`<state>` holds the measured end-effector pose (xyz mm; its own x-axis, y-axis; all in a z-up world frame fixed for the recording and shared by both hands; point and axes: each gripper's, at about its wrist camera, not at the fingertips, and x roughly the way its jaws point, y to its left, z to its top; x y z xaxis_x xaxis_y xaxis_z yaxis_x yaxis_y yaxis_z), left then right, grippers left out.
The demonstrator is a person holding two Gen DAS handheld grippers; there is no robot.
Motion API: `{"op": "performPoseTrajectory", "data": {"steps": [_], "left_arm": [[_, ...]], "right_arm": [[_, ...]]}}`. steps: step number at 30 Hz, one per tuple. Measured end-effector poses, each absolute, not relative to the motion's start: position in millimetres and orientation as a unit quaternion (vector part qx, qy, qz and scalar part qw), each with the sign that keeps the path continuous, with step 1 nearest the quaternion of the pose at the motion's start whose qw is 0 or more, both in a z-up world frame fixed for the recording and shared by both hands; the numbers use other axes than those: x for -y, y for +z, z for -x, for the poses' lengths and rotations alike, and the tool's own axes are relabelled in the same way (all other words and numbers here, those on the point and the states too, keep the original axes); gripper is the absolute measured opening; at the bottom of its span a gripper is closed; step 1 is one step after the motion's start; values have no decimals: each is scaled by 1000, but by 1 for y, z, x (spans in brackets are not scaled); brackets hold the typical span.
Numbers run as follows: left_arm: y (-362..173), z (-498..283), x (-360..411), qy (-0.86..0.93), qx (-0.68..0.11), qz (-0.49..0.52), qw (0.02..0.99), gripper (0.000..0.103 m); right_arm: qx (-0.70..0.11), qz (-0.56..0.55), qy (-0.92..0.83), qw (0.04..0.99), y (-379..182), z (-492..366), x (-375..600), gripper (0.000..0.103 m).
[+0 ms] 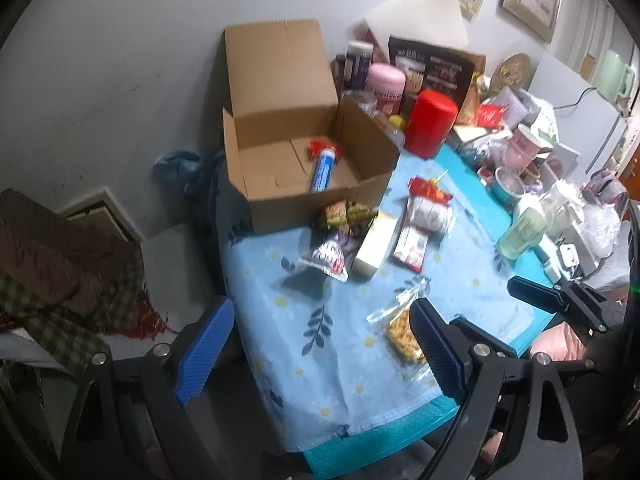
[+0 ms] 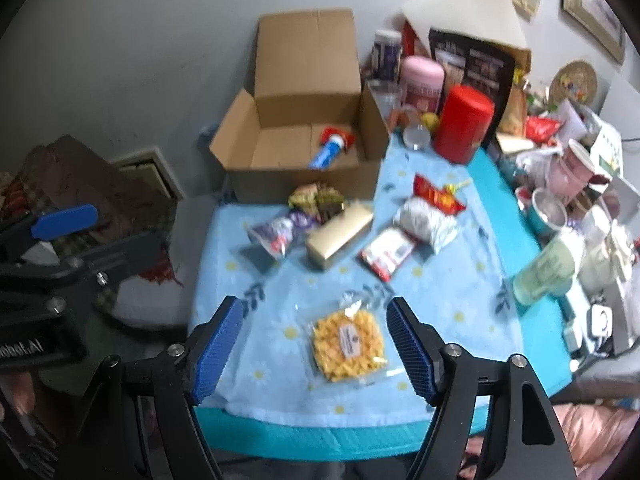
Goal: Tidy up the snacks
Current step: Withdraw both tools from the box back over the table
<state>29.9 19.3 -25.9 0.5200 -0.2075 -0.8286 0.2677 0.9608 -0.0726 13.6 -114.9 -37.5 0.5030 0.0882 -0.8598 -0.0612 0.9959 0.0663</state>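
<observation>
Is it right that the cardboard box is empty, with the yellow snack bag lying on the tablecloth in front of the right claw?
Not quite: the cardboard box holds a blue tube, as the right wrist view shows. The yellow snack bag does lie on the tablecloth before the right claw.

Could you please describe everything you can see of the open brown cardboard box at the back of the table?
The open brown cardboard box is plain corrugated card, its tall lid flap upright against the grey wall and its side flaps spread outward. It sits on the blue floral tablecloth. Inside lies one blue tube with a red end; the rest of its floor is bare. Green-wrapped snacks lie against its front.
</observation>
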Motion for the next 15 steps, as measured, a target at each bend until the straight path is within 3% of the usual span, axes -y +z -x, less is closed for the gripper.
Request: {"op": "performPoseTrajectory", "data": {"steps": [6, 15], "left_arm": [[-58, -34, -12, -138, -492, -28, 859, 91], [-105, -50, 0, -128, -527, -40, 839, 91]], "right_arm": [[-516, 1, 48, 855, -75, -16, 123, 96], [-537, 5, 69, 840, -127, -29, 134, 103]]}}
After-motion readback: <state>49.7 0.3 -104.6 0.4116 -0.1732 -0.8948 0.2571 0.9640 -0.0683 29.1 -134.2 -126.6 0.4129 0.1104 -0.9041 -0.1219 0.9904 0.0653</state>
